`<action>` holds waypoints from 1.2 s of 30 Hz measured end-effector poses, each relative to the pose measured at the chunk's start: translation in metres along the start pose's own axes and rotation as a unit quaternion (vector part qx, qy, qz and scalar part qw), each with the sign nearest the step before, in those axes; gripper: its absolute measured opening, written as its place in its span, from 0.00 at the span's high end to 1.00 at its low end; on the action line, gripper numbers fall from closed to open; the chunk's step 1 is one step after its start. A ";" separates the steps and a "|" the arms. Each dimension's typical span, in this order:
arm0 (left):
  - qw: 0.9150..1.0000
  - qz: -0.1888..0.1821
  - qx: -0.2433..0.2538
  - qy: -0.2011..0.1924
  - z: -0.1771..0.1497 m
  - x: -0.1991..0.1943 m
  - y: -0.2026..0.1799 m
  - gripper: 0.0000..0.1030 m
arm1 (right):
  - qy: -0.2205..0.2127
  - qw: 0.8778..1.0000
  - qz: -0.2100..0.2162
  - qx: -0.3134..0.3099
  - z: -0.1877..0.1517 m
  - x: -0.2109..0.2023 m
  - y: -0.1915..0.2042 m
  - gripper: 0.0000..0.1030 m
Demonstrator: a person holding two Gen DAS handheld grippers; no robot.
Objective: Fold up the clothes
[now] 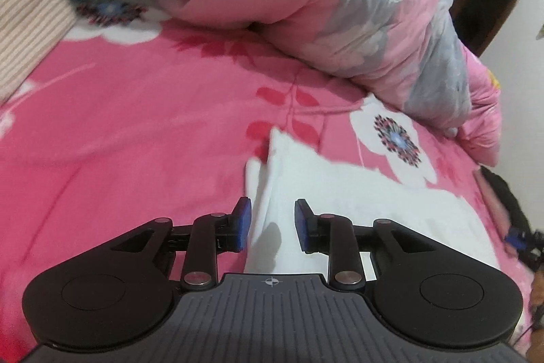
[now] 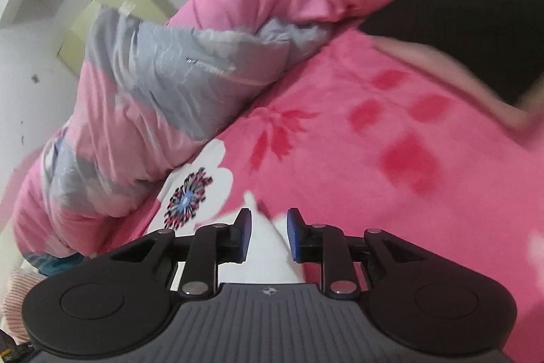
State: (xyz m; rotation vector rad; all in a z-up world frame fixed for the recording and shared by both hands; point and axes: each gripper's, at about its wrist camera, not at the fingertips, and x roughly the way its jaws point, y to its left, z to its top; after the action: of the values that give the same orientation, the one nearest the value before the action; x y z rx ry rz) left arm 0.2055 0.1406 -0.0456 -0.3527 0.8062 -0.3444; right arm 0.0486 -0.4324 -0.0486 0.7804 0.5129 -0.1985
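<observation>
White garment (image 1: 343, 203) sits on the pink flowery bed (image 1: 136, 131), down toward the near edge, partly folded with a ridge running up its left side. Left gripper (image 1: 272, 225) has its blue pads a narrow gap apart, straddling that ridge, not pinching it. Right gripper (image 2: 269, 235) looks the same, narrowly parted around a peak of the white cloth. Rumpled pink-and-grey duvet (image 1: 357, 22) is piled along the far edge.
</observation>
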 end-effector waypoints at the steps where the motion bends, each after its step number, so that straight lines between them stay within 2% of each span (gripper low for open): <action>1: 1.000 0.000 -0.003 0.006 -0.006 -0.007 0.001 0.73 | 0.000 1.000 -0.002 0.007 -0.008 -0.014 -0.006 0.75; 7: 0.999 0.007 -0.005 0.039 -0.048 -0.027 -0.001 0.72 | -0.010 0.998 -0.009 0.063 -0.057 -0.070 -0.033 0.74; 9: 0.999 0.004 -0.011 0.037 -0.057 -0.030 -0.002 0.72 | -0.014 0.996 -0.010 0.082 -0.073 -0.088 -0.042 0.74; 10: 0.999 0.002 -0.013 0.032 -0.059 -0.032 -0.002 0.74 | -0.016 0.996 -0.011 0.092 -0.081 -0.097 -0.046 0.74; 12: 1.000 -0.002 -0.017 0.023 -0.065 -0.034 -0.002 0.92 | -0.018 0.994 -0.012 0.107 -0.090 -0.106 -0.051 0.74; 13: 1.000 -0.002 -0.020 0.020 -0.064 -0.038 -0.001 0.95 | -0.019 0.993 -0.013 0.114 -0.093 -0.109 -0.053 0.74; 16: 0.999 0.000 -0.031 0.011 -0.064 -0.047 0.002 0.97 | -0.031 0.992 -0.005 0.122 -0.097 -0.121 -0.054 0.74; 19: 0.999 0.006 -0.035 0.020 -0.069 -0.048 0.009 0.97 | -0.046 0.989 -0.009 0.137 -0.100 -0.132 -0.061 0.74; 22: 0.999 0.006 -0.031 0.027 -0.077 -0.048 0.011 0.93 | -0.047 0.985 -0.014 0.163 -0.106 -0.137 -0.070 0.74; 24: 0.999 0.015 -0.036 0.022 -0.079 -0.054 0.011 0.86 | -0.050 0.985 -0.006 0.165 -0.110 -0.140 -0.071 0.74; 26: 0.998 0.021 -0.054 0.014 -0.080 -0.065 0.015 0.72 | -0.042 0.984 0.007 0.173 -0.114 -0.138 -0.072 0.74; 27: 0.998 0.023 -0.062 0.010 -0.080 -0.070 0.016 0.70 | -0.037 0.983 0.013 0.178 -0.115 -0.137 -0.072 0.74; 32: 0.995 -0.013 -0.096 -0.005 -0.095 -0.102 0.024 0.69 | -0.010 0.979 0.047 0.200 -0.123 -0.130 -0.072 0.73; 34: 0.992 -0.044 -0.117 0.002 -0.104 -0.108 0.027 0.68 | 0.001 0.976 0.061 0.209 -0.126 -0.127 -0.072 0.69; 36: 0.987 -0.073 -0.140 0.011 -0.113 -0.108 0.030 0.62 | 0.019 0.969 0.082 0.232 -0.128 -0.121 -0.073 0.66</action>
State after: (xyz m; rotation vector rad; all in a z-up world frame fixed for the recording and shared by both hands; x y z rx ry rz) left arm 0.0565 0.1939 -0.0622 -0.6746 0.8550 -0.3730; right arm -0.1284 -0.3942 -0.1086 1.2803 0.4388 -0.1514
